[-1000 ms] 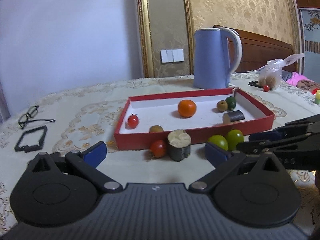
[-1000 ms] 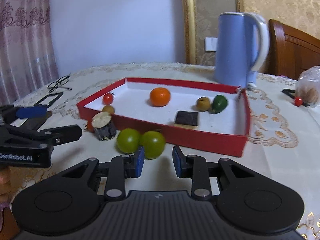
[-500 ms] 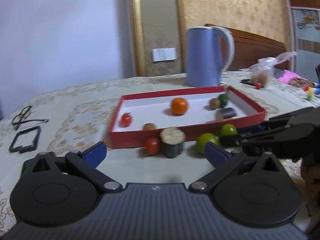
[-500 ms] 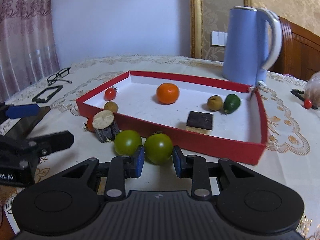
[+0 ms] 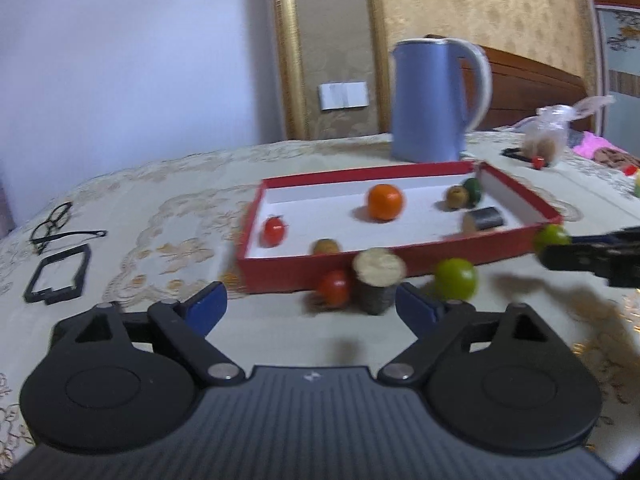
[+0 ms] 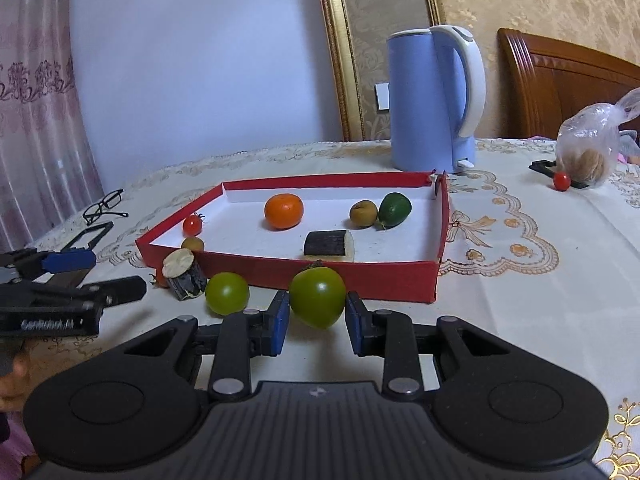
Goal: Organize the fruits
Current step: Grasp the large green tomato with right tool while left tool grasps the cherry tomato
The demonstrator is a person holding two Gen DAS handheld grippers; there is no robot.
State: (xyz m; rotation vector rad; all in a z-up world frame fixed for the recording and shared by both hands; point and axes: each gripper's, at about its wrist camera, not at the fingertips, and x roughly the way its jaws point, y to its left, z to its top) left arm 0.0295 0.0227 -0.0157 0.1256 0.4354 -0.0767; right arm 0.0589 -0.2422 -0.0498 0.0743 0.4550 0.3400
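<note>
Right gripper [image 6: 316, 322], low centre of the right wrist view: jaws clamped on a round green tomato [image 6: 317, 297], blue pads pressing its two flanks, the fruit sitting just in front of the near wall of the shallow red cardboard tray with a white floor [image 6: 434, 276]. Whether the tomato rests on the bench or is lifted clear, I cannot tell. A second green tomato [image 6: 227, 293] lies on the cream embroidered tablecloth [image 6: 520, 320] to the left of it, near a short dark-barked log stub with a pale cut face [image 6: 185, 274]. Inside the tray: an orange mandarin [image 6: 283, 211], a small red cherry tomato [image 6: 192, 225], a brownish round fruit [image 6: 363, 213] touching a dark green one [image 6: 395, 209]. Left gripper [image 5: 310, 308], bottom of the left wrist view: jaws wide apart and closing, nothing between the pads; a loose red tomato [image 5: 335, 288] and the stub lie ahead of it. Handling, my guess: the green tomato looks firm, smooth-skinned and light, apt to slip or roll; hold across its widest girth, gently, so the skin is not bruised. A blue electric kettle [image 6: 434, 100] stands behind the tray.
</note>
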